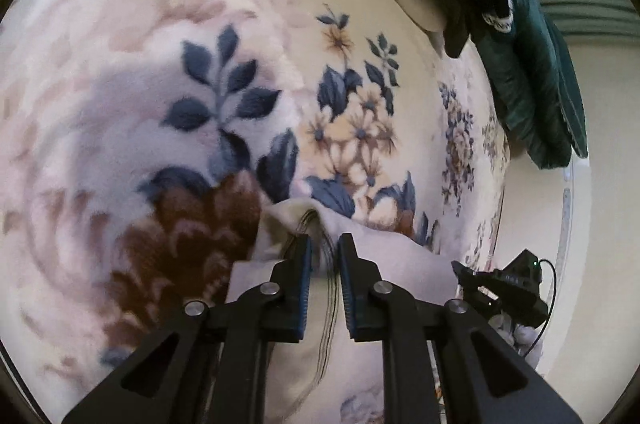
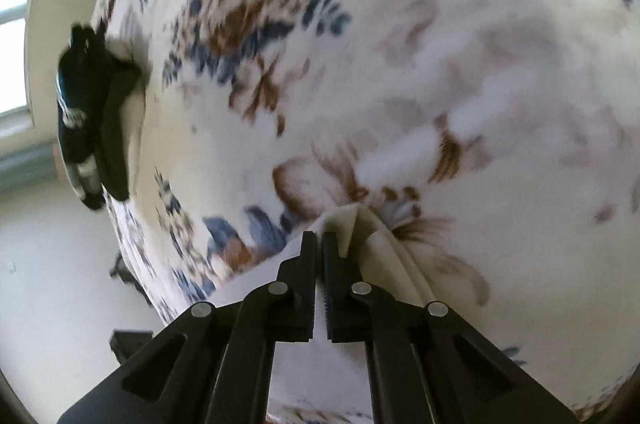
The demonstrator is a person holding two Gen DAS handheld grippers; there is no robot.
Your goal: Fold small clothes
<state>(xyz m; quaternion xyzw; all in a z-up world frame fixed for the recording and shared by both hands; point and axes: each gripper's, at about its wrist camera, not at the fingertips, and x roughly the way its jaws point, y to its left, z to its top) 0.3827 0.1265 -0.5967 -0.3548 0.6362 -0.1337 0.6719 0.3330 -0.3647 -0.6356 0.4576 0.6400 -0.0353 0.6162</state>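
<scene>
Left tool (image 1: 324,244): jaws slightly apart, pinching the cream garment (image 1: 384,256) at a striped fold.
Right tool (image 2: 319,242): nearly together, clamped on the garment's edge.
Surface: floral blanket (image 1: 160,24) on the bed.
Bed edge: dark green clothes (image 1: 532,96).

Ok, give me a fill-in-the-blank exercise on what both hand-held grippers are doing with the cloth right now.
1. The left hand-held gripper pinches the pale garment where thin dark ____ run between its fingers.
2. The right hand-held gripper is ____ on an edge of the same garment.
3. Below lies a fleecy blanket printed with blue leaves and brown ____.
4. At the blanket's far edge hangs a dark ____ cloth.

Missing words: stripes; shut; flowers; green
</scene>
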